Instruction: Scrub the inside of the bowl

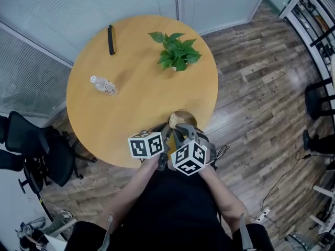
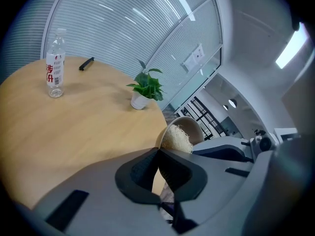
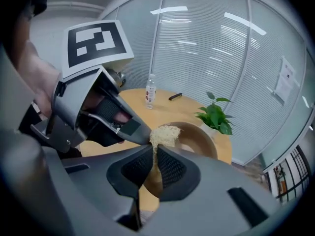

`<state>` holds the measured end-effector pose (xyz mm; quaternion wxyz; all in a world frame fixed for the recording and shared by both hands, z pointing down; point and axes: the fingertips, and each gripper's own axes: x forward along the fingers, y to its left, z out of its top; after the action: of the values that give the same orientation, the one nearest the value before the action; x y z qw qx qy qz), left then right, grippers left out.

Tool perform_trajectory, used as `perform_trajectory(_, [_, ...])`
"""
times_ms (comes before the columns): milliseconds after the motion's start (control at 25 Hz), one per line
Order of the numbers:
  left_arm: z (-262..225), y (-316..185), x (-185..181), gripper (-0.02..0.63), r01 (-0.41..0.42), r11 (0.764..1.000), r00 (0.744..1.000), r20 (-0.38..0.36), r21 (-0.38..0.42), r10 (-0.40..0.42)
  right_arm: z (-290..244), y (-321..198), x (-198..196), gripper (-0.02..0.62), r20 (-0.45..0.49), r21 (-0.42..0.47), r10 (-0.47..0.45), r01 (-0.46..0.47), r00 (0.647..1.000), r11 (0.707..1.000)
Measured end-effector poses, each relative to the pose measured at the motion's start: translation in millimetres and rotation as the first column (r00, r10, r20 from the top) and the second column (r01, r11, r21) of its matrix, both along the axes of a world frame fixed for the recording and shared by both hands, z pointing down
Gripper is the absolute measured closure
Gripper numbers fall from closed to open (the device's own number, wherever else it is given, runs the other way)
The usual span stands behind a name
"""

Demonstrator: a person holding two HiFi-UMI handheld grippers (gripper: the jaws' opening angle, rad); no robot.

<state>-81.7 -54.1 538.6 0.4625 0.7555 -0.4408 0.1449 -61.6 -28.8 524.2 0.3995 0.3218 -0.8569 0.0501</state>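
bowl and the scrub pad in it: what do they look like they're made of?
The bowl is matte tan-brown with a smooth, even wall and no shine. It is probably plastic or a wood-fibre composite, but the look leaves that open. The scrub pad is pale, loosely tangled fibres, like loofah or plant-fibre mesh.

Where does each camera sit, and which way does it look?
Left gripper view: on the left gripper, looking along its jaws at the bowl and scrubber.
Right gripper view: on the right gripper, looking over the bowl toward the plant; the left gripper shows at left.
Head view: on the person's head, looking steeply down at the table; both arms and both grippers show.
Shared: both gripper views show bowl, scrubber, plant and bottle.
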Motion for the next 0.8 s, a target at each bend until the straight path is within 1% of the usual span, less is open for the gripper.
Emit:
perform_trajectory(80, [-2, 0, -2, 0.589, -0.018, 0.999, 0.999, 0.035, 0.027, 0.017, 2, 6, -1, 0.560, -0.011, -0.025, -0.037, 0.036, 0.999, 0.999])
perform_trajectory(200, [-3, 1, -5, 0.589, -0.034, 0.998, 0.997, 0.075, 0.056, 0.030, 6, 14, 1, 0.560, 0.009, -0.118, -0.058, 0.059, 0.998, 0.991])
perform_trajectory(240, [-3, 2, -5, 0.589, -0.041, 0.997, 0.996, 0.086, 0.062, 0.036, 6, 15, 3, 0.561, 0.030, -0.155, -0.042, 0.047, 0.999, 0.987])
perform_trajectory(320, [-5, 3, -4, 0.589, -0.061, 0.995, 0.992, 0.114, 0.081, 0.051, 3, 15, 8, 0.561, 0.098, -0.238, 0.024, 0.000, 0.995, 0.971])
perform_trajectory(400, [-8, 3, -5, 0.589, -0.078, 0.991, 0.987, 0.152, 0.111, 0.061, 0, 12, 14, 0.561, 0.173, -0.320, 0.109, -0.049, 0.979, 0.946])
perform_trajectory(480, [-12, 3, -6, 0.589, -0.092, 0.986, 0.981, 0.183, 0.140, 0.066, -1, 8, 22, 0.560, 0.214, -0.371, 0.177, -0.088, 0.961, 0.924])
perform_trajectory(600, [-15, 5, -2, 0.589, -0.120, 0.980, 0.975, 0.203, 0.161, 0.086, -1, 5, 24, 0.561, 0.242, -0.404, 0.225, -0.113, 0.944, 0.908])
perform_trajectory(720, [-13, 6, 3, 0.589, -0.135, 0.978, 0.973, 0.209, 0.162, 0.100, 2, 2, 22, 0.561, 0.256, -0.406, 0.245, -0.126, 0.935, 0.905])
perform_trajectory(800, [-14, 5, 2, 0.589, -0.122, 0.980, 0.977, 0.195, 0.158, 0.090, 0, 1, 21, 0.561, 0.286, -0.406, 0.272, -0.141, 0.919, 0.903])
